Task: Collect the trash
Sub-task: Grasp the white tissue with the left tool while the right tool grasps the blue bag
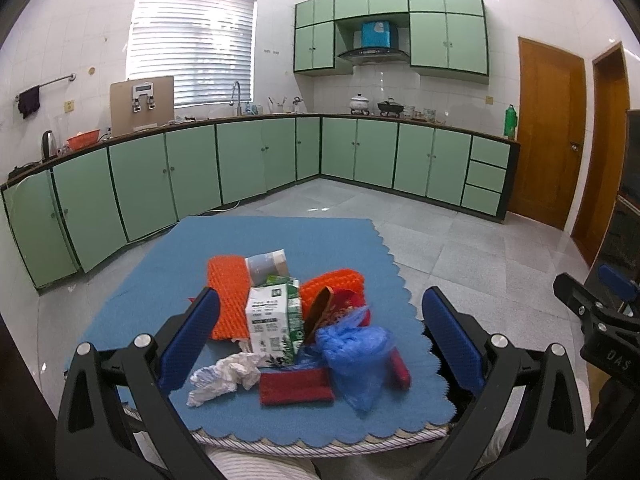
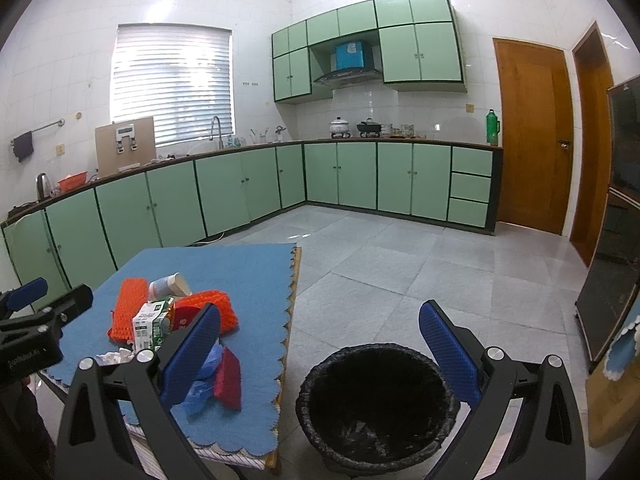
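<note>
A heap of trash lies on the blue cloth point(image 1: 280, 236) of a small table: a green-white carton point(image 1: 274, 316), orange foam nets point(image 1: 228, 296), a paper cup point(image 1: 266, 265), crumpled white paper point(image 1: 224, 376), a blue plastic bag point(image 1: 356, 356) and a red pouch point(image 1: 296, 386). My left gripper point(image 1: 320, 344) is open and empty, its blue pads on either side of the heap. My right gripper point(image 2: 320, 352) is open and empty above the black-lined bin point(image 2: 376, 404) on the floor, right of the table point(image 2: 256, 264). The carton point(image 2: 149, 326) also shows in the right wrist view.
Green cabinets point(image 1: 240, 160) run along the far walls under a counter with a kettle, sink and pots. Wooden doors point(image 2: 532, 132) stand at the right. A dark glass cabinet point(image 2: 616, 220) stands at the far right. Grey tiled floor point(image 2: 380, 256) lies between.
</note>
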{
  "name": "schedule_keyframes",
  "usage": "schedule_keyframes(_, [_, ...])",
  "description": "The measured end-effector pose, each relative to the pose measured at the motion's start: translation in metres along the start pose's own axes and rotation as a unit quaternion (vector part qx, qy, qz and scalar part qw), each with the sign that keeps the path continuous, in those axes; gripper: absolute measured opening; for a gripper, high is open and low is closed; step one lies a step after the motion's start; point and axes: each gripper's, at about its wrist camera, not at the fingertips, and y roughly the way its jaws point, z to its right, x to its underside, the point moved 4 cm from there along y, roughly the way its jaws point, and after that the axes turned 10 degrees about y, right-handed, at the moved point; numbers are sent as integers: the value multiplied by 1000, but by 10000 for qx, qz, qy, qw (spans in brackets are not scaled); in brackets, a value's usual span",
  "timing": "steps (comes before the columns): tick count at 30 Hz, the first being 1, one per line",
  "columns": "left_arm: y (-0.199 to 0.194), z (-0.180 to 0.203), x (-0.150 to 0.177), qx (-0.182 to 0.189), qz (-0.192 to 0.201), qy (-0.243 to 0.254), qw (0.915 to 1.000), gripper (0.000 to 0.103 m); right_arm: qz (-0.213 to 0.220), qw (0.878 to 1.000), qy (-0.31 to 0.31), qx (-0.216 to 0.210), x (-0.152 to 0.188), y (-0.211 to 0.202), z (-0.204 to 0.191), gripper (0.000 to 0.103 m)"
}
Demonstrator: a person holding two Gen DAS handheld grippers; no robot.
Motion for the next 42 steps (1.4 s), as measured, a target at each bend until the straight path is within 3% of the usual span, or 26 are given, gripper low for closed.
schedule_keyframes(6, [22,-42,22,-384,-180,-137,9990,98,-347,9989,-52,-320,20,38,-21,97])
schedule_keyframes(13, [59,-83,61,-786,-738,-237,9939,98,-791,9938,-296,-720,51,79,-60,97])
schedule_keyframes(17, [69,-90,78,-786,-973,-273,9918,98,-1017,9896,-390,-940,68,99,-81,96])
schedule_keyframes(26, [87,-91,99,-541,-1348,-417,9885,97,-1379,9834,-511,-1067,90,125,-105,82])
schedule_keyframes(28, [93,-91,104,-537,-1428,-409,9874,95,-1428,9821,-584,-1081,93,127,-109,80])
schedule_keyframes(32, [107,-95,115,-517,-1642,-436,9841,80,-1411,9820,-616,-1099,94,129,-110,79])
schedule_keyframes(37, [122,-96,126,-441,-1818,-416,9815,80,-1461,9798,-753,-1140,97,132,-115,78])
schedule_keyframes(40, [128,-96,128,-354,-1862,-409,9810,77,-1520,9769,-946,-1170,103,136,-122,72])
schedule_keyframes(42, [132,-96,130,-239,-1893,-427,9807,66,-1567,9750,-1017,-1202,106,139,-126,66])
